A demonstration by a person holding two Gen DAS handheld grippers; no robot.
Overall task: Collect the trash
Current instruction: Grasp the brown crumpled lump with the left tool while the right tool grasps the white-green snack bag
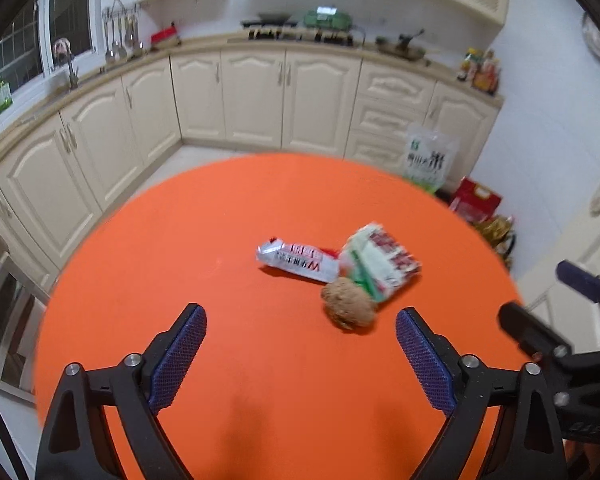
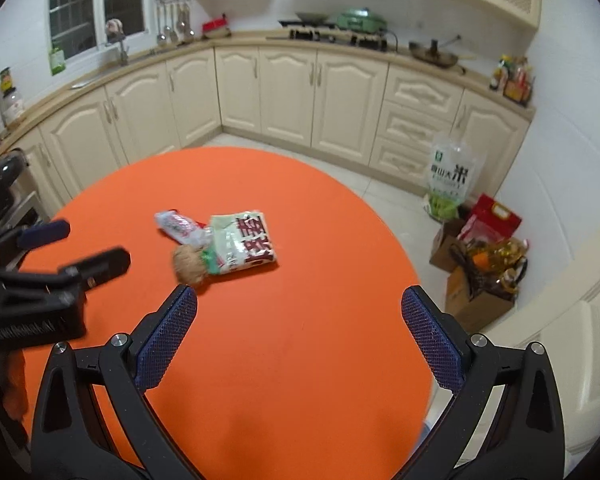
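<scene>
The left hand-held gripper stands wide apart, its blue pads bare, gripping nothing and touching nothing. The right hand-held gripper is spread just as wide, also empty and clear of everything. Both point steeply down at the round orange worktop from above its near side, side by side, each showing at the edge of the other's view. The trash lies in one cluster near the middle of the worktop: a silver wrapper with red print, a green and white packet touching its end, and a brown crumpled ball resting against both. In the left wrist view the ball sits just beyond the right-hand finger; in the right wrist view it lies just past the left-hand fingertip, with the packet beyond.
</scene>
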